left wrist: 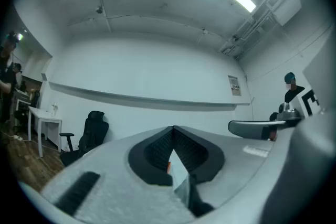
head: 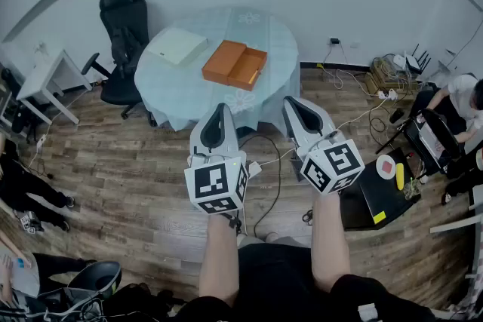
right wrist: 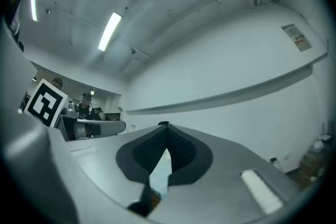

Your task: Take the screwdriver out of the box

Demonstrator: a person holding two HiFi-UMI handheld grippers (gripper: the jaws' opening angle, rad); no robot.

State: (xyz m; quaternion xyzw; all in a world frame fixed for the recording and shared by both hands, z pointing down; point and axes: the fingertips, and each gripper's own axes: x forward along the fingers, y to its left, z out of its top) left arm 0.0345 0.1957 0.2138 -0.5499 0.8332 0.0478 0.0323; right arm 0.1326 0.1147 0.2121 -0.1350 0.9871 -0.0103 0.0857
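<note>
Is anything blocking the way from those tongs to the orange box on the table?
Nothing visible. The orange box lies open on the table, beyond the left tongs and right tongs, both shut and empty; only floor lies between.

A round table [head: 189, 90] bears an open orange box [head: 235, 65] and a white box [head: 177, 46].

The head camera looks steeply down onto the floor [head: 113, 185], the table [head: 181, 94] well ahead. Each gripper camera sits close behind its own jaws, facing roughly level at wall [left wrist: 157, 76] and ceiling [left wrist: 157, 2]. Head and left gripper views share the chair [head: 124, 26] off the table's left edge and the right gripper [head: 293, 102].
</note>
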